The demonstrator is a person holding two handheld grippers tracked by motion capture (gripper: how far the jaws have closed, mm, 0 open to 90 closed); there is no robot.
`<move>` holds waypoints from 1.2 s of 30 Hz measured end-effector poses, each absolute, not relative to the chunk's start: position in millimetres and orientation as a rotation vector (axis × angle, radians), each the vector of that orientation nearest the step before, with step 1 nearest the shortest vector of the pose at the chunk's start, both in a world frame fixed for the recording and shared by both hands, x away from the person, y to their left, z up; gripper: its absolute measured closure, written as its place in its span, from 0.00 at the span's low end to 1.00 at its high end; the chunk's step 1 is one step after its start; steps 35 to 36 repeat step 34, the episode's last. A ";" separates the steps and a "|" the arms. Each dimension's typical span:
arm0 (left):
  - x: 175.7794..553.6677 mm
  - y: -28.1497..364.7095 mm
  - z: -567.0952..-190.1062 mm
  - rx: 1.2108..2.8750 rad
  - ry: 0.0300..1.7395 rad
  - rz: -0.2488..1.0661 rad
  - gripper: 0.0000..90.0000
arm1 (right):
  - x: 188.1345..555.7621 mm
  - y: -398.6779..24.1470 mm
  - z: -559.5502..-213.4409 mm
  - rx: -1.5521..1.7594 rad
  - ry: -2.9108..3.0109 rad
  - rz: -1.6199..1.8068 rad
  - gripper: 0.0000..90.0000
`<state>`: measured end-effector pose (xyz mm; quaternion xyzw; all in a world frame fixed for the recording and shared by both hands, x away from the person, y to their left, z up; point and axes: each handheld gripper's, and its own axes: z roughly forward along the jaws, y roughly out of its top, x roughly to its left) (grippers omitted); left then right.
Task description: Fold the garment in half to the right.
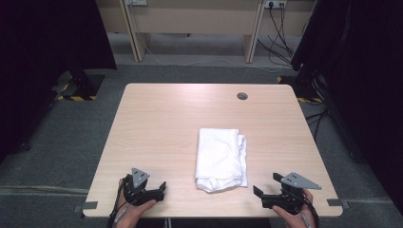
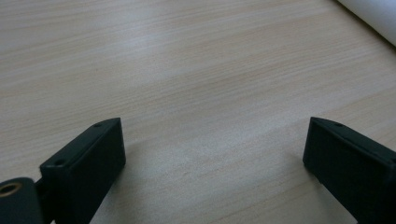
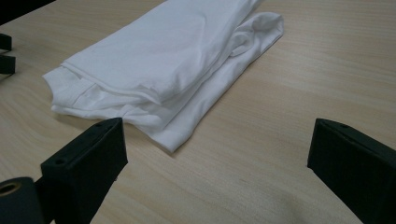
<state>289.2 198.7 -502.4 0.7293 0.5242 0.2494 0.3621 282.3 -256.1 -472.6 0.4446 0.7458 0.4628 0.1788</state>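
The folded white cotton cloth lies on the pale wood-grain bench, a little right of centre, its long axis running away from the person toward the far edge. It sits between the two hands and ahead of both. The right gripper rests near the front right corner with its jaws spread and nothing between them, and looks the nearer of the two to the cloth's near end. The left gripper sits near the front edge at the left, jaws likewise spread and empty.

The right gripper view shows the cloth as stacked layers with a loose hemmed corner pointing toward the jaws, detail lost from above. The left gripper view catches just a white edge at upper right.
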 end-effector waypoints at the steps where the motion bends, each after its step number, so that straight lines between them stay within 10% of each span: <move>1: 289.2 198.7 -502.4 1.878 1.350 0.642 0.05 | 281.1 -256.6 -472.5 1.260 2.106 1.311 0.05; 36: 288.8 199.1 -502.7 1.876 1.348 0.643 0.05 | 260.2 -268.7 -482.5 1.296 2.074 1.309 0.05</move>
